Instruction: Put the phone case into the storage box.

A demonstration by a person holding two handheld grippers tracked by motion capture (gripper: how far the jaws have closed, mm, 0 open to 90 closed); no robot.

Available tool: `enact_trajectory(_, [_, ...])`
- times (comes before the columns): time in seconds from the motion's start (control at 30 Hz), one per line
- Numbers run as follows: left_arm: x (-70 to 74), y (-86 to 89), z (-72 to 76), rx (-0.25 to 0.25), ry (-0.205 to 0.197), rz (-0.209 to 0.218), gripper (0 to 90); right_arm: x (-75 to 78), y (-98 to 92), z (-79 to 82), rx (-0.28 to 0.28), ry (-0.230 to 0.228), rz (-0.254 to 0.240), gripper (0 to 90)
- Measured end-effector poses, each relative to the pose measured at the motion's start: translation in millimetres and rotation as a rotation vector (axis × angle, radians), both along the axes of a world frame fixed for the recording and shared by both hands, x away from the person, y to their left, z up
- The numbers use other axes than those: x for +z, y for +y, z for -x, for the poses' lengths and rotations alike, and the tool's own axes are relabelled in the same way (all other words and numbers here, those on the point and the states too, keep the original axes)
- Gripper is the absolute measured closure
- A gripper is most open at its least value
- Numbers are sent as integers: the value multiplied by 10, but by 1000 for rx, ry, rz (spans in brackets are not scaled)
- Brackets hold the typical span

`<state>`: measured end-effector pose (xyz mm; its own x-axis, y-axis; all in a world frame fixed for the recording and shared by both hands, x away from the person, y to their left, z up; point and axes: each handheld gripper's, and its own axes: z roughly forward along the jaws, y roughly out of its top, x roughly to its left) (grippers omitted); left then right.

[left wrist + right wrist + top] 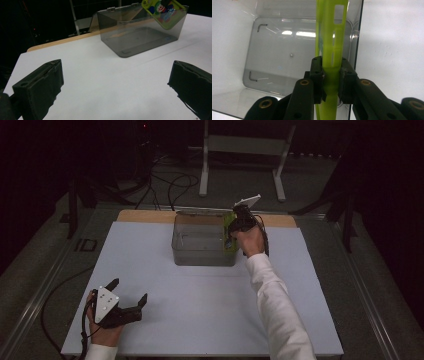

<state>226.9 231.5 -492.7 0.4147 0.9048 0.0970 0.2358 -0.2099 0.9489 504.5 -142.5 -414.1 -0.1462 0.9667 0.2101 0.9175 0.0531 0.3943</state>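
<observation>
We see a white table top (200, 310) with a strip of bare wood (145, 216) along its far edge. Beyond it a white metal stand (245, 150) rises from the grey floor (235, 185), and dark cables (175, 187) trail just beside its foot.

A white worktop (200, 310) carries the things; along its far edge a strip of bare wood (145, 216) shows. Directly on the white surface stands one clear grey plastic box (202, 251), open at the top, its lid (202, 211) hanging back behind it. The wooden strip runs just behind the box. Near the box, on the person's side, the white surface lies bare.
</observation>
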Motion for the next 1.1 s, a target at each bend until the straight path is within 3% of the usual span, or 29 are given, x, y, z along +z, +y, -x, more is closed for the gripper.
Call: enact_trajectory(1.1, [2,-2,4,-1,-1,-2,3,-124,33,-32,-29,20,7,769])
